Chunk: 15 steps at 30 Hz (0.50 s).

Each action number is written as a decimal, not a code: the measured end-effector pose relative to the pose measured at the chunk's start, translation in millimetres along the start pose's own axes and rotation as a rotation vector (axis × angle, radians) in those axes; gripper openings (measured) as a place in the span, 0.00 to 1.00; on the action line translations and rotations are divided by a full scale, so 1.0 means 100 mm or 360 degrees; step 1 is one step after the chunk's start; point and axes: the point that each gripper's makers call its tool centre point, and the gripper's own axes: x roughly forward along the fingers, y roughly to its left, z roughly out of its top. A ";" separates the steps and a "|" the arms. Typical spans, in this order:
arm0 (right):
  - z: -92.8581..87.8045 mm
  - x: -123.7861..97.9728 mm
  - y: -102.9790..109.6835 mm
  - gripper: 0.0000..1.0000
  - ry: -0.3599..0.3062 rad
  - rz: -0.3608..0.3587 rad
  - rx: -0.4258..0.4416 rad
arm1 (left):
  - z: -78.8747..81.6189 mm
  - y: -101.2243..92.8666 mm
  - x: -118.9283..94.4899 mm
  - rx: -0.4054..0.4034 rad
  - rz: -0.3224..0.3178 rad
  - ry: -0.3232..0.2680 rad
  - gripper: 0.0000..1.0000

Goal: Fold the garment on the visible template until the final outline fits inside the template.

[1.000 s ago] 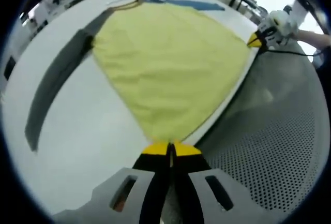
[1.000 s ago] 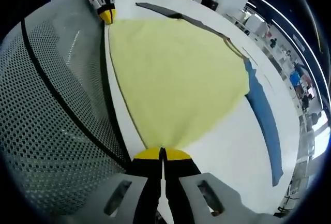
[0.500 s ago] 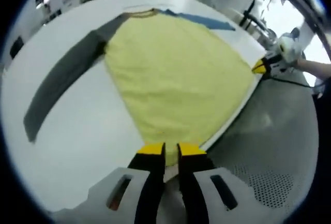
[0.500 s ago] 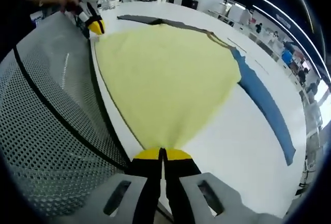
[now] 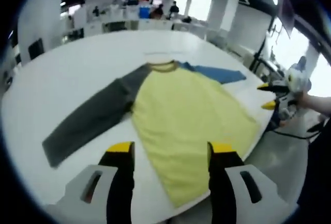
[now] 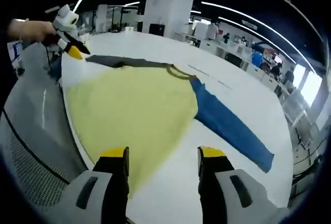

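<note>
Opposite hem corners — shared garment (image 5: 191,115)

The garment (image 5: 181,115) is soft matt cloth: its yellow body finely textured, the grey sleeve (image 5: 88,123) at 9 o'clock and the blue sleeve (image 6: 230,125) equally dull. The surface (image 5: 62,79) beneath is smooth white with a faint sheen. The left gripper (image 5: 168,149) has matt grey plastic housing and yellow-tipped black jaws

Yellow shirt (image 6: 132,107) flat on white table (image 6: 243,100), blue sleeve (image 6: 227,125) outstretched, right tool (image 6: 163,157) parted above
</note>
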 end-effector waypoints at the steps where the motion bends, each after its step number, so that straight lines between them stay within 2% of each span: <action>1: 0.09 -0.03 -0.06 0.57 -0.0034 -0.0024 0.0022 | 0.04 0.00 -0.02 -0.0003 0.0004 -0.0016 0.56; 4: 0.27 -0.10 -0.19 0.69 -0.0106 -0.0091 0.0087 | 0.16 0.00 -0.07 -0.0017 0.0017 -0.0073 0.64; 6: 0.40 -0.16 -0.28 0.80 -0.0178 -0.0127 0.0164 | 0.23 0.00 -0.11 -0.0029 0.0026 -0.0112 0.67; 8: 0.44 -0.20 -0.32 0.87 -0.0190 -0.0135 0.0255 | 0.30 -0.04 -0.20 -0.0049 0.0028 -0.0147 0.71; 11: 0.53 -0.30 -0.45 0.87 -0.0253 -0.0180 0.0350 | 0.38 -0.05 -0.30 -0.0043 0.0040 -0.0184 0.73; 15: 0.58 -0.44 -0.56 0.89 -0.0291 -0.0218 0.0383 | 0.45 -0.08 -0.43 -0.0046 0.0061 -0.0230 0.76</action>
